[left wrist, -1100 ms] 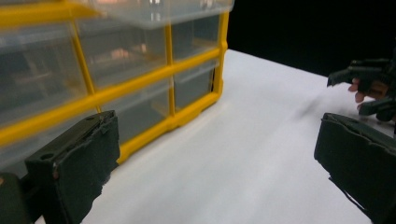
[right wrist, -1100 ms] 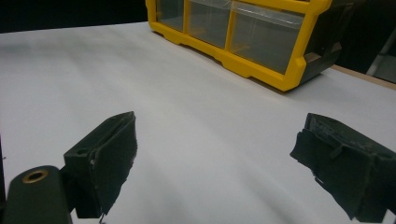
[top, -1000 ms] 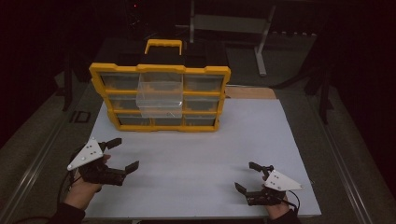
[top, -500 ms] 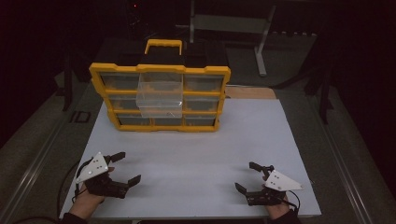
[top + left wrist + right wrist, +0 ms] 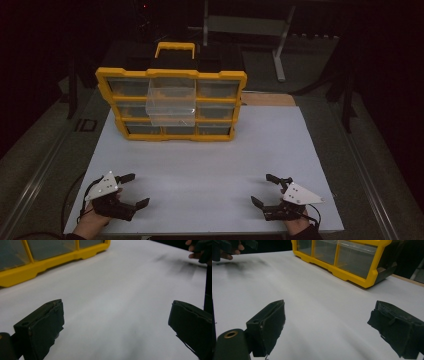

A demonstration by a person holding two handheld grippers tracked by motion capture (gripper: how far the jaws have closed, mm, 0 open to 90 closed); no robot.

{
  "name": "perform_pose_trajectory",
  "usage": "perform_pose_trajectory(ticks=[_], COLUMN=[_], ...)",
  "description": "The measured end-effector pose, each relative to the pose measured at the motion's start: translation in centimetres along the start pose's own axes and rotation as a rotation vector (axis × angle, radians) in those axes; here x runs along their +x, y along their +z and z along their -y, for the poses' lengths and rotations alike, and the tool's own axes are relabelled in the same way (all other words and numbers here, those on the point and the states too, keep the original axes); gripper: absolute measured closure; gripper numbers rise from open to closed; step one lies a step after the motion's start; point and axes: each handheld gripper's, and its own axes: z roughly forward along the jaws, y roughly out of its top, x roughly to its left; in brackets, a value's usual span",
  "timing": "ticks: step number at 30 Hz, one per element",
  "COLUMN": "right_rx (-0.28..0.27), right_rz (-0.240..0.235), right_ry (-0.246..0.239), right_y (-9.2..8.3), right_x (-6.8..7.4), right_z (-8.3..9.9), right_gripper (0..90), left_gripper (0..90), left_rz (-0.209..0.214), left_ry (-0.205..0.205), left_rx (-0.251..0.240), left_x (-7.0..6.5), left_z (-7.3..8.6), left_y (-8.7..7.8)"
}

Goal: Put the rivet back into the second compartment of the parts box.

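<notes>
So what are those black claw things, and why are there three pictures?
A person holds a hand tool in each hand: the left gripper and the right gripper. Each has two black jaws, standing wide open with nothing held. One picture is taken from above the table. The other two come from small cameras riding on each tool, looking out between its jaws. On the white tabletop stands a yellow plastic organiser case with clear drawers, one clear drawer pulled out.

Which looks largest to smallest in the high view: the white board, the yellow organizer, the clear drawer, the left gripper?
1. white board
2. yellow organizer
3. clear drawer and left gripper: they look alike, and the gripper is nearer the camera, so unranked.
</notes>
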Motion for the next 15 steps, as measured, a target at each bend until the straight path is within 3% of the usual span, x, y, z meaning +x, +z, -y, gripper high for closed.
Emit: perform_pose_trajectory(ticks=[7,10,15], right_rx=[0.004,0.006,0.009], right_rz=[0.001,0.001,0.0], right_ry=[0.001,0.004,0.004], right_y=[-0.01,-0.02,0.05], right_x=[-0.04,-0.06,-0.09], right_z=[0.06,0.09,0.18], right_gripper=[11.1,11.1,11.1], left_gripper=[0.0,0.0,0.0], left_rz=[-0.008,-0.007,-0.02], left_ry=[-0.023,-0.023,-0.044], left_rx=[0.002,0.04,0.044], left_x=[0.16,-0.01,0.06], left_z=[0.13,0.41,0.62], left_y=[-0.44,-0.43,-0.35])
